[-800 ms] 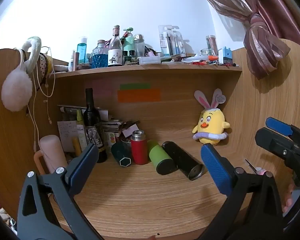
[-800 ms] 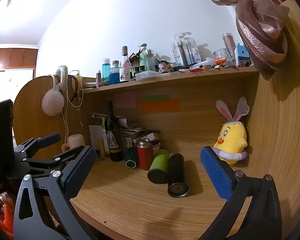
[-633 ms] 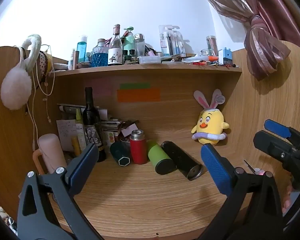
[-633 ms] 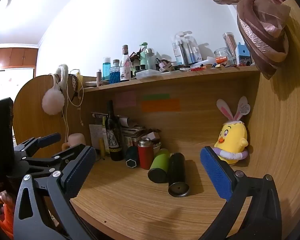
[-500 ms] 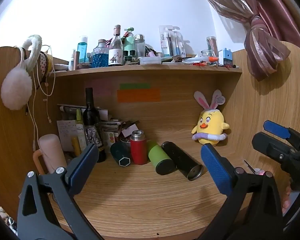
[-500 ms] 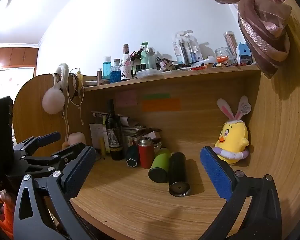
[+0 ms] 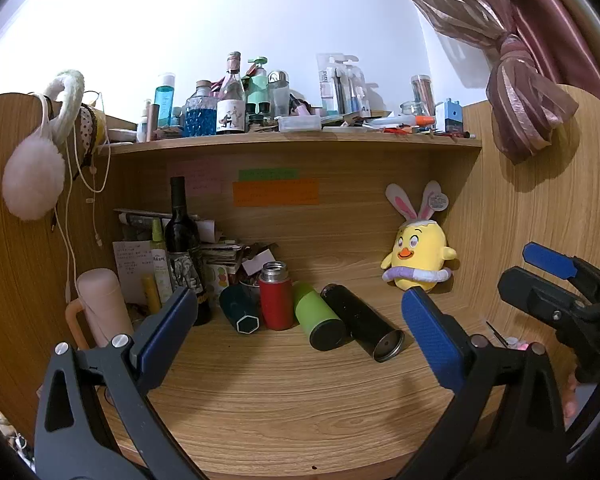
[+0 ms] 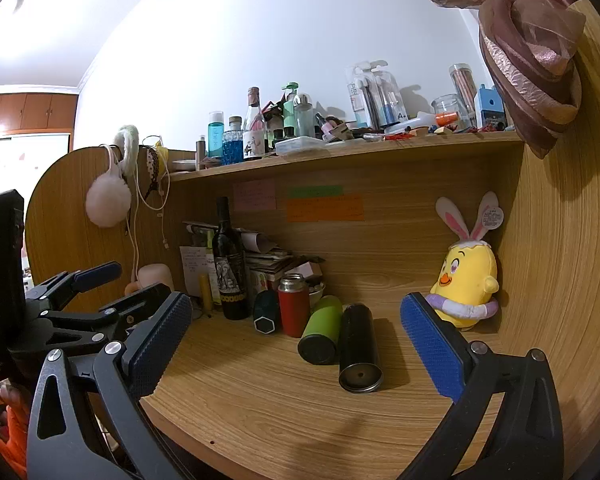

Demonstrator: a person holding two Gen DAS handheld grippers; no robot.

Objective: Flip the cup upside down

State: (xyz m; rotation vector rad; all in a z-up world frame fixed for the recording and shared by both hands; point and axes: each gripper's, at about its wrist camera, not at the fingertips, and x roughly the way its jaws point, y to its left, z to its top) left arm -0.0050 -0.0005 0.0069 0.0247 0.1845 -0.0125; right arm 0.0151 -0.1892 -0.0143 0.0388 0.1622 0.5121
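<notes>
A smooth black cylindrical cup (image 8: pixel 359 347) lies on its side on the wood-grain desk (image 8: pixel 284 404), far beyond both wide-spread, empty grippers: left gripper (image 7: pixel 300 336), right gripper (image 8: pixel 296 344).

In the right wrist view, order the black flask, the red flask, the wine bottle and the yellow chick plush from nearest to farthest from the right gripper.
From the right gripper, which is open:
1. Black flask, lying on its side at centre, base towards the camera.
2. Red flask, upright, behind and to the left.
3. Wine bottle, back left, and yellow chick plush, back right corner: too close to call.
</notes>
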